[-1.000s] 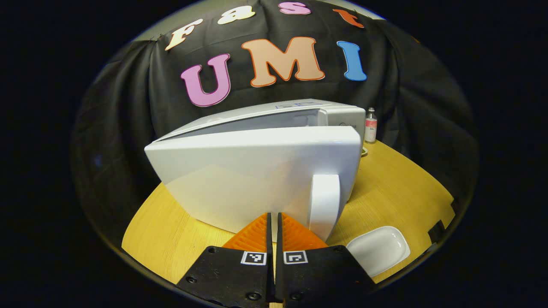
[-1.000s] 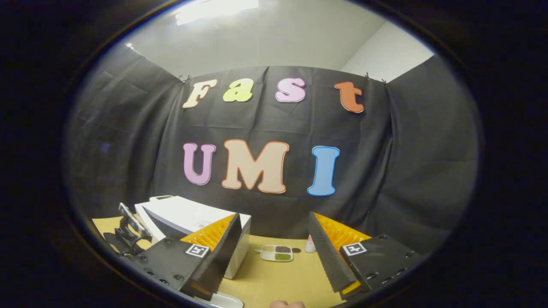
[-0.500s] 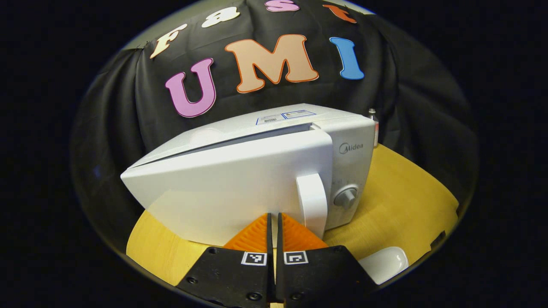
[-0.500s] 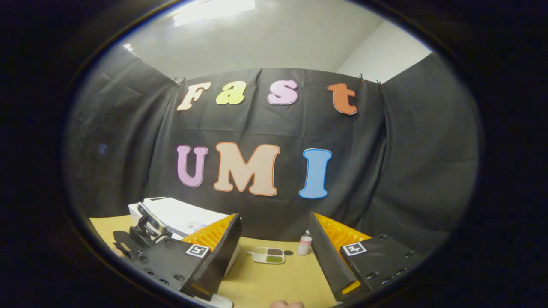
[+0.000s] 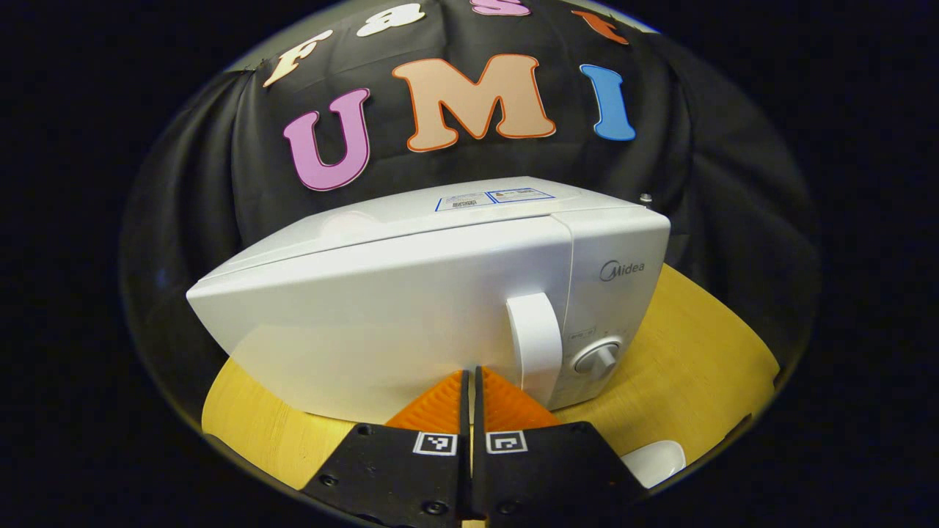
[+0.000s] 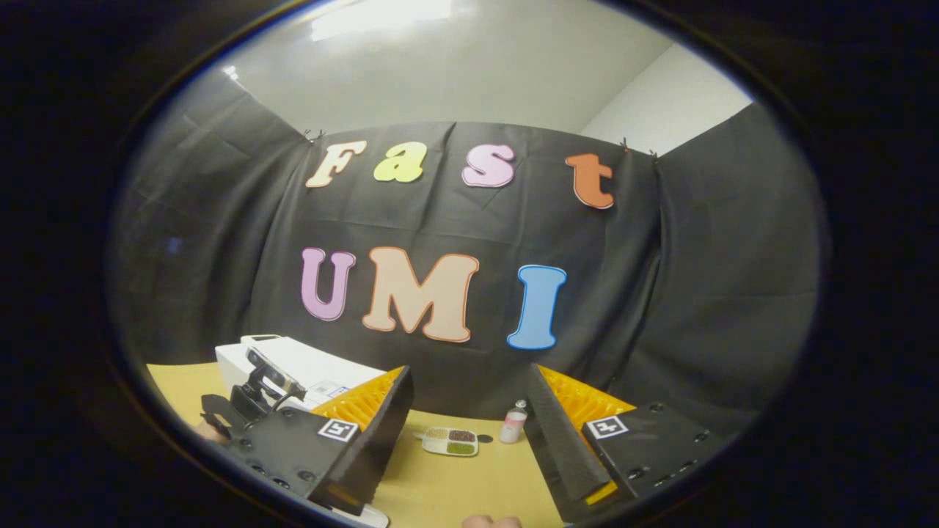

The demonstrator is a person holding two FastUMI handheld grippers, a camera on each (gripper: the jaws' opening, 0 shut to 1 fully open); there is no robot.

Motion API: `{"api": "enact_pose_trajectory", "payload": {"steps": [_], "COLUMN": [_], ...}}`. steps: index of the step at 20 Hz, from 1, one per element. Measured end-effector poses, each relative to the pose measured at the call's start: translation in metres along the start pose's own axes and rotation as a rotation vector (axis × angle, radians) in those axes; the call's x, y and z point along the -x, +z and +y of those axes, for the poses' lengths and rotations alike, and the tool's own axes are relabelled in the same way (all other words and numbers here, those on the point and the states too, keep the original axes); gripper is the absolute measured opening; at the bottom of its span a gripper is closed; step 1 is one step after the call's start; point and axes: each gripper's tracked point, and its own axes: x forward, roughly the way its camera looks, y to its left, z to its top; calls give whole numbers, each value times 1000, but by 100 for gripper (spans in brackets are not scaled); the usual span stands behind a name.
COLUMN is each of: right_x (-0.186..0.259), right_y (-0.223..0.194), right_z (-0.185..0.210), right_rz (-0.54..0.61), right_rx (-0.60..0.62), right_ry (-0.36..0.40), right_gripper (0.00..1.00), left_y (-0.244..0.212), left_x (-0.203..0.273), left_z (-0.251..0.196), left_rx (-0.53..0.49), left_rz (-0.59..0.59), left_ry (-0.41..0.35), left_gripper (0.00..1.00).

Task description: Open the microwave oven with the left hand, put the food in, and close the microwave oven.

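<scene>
Here, microwave: the white microwave oven (image 5: 411, 293) stands on the yellow wooden desk (image 5: 697, 345) with its door flush against the body; in the left gripper view it takes up the middle of the picture, front towards the camera.
Door parts: a white vertical handle (image 5: 535, 348) sits near the door's right edge, and a round knob (image 5: 598, 359) is on the control panel just beside it.
Left gripper: the left gripper (image 5: 469, 389) has its orange fingers (image 5: 436, 407) pressed together with nothing between them; their tips lie against or just short of the door's lower front, left of the handle, and contact cannot be told.
Right gripper: the right gripper (image 6: 466, 411) is spread wide and carries nothing, held over the desk well apart from the microwave oven.
Around, left gripper view: a white dish (image 5: 656, 462) shows partly at the lower right on the desk; a bottle cap (image 5: 645, 198) peeks over the oven's top right corner.
Around, right gripper view: between the open fingers lie a small divided tray (image 6: 451, 441) of grains and a small pink-labelled bottle (image 6: 513, 424), side by side near the black cloth wall (image 6: 697, 308).
Seen from the right gripper view: the oven's top and side at the left, with the left gripper's camera mount in front of it; a bit of a hand (image 6: 488, 521) at the bottom edge.
Food: not visible with the door shut.
</scene>
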Motion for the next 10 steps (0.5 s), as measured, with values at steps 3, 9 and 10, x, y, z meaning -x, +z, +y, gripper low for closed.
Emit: {"api": "enact_pose_trajectory", "payload": {"steps": [3, 9, 10], "right_x": [1, 9, 10], "right_y": [1, -2, -2], "right_z": [5, 16, 19], "right_rz": [10, 27, 25], "right_rx": [-4, 14, 15], "right_ry": [-3, -8, -10], "right_gripper": [94, 94, 94], "left_y": [-1, 13, 21], "left_x": [0, 13, 21], "left_z": [0, 3, 5], "left_rx": [1, -42, -65], "left_rz": [2, -47, -76], "left_ry": [-3, -21, -23], "left_gripper": [0, 0, 0]}}
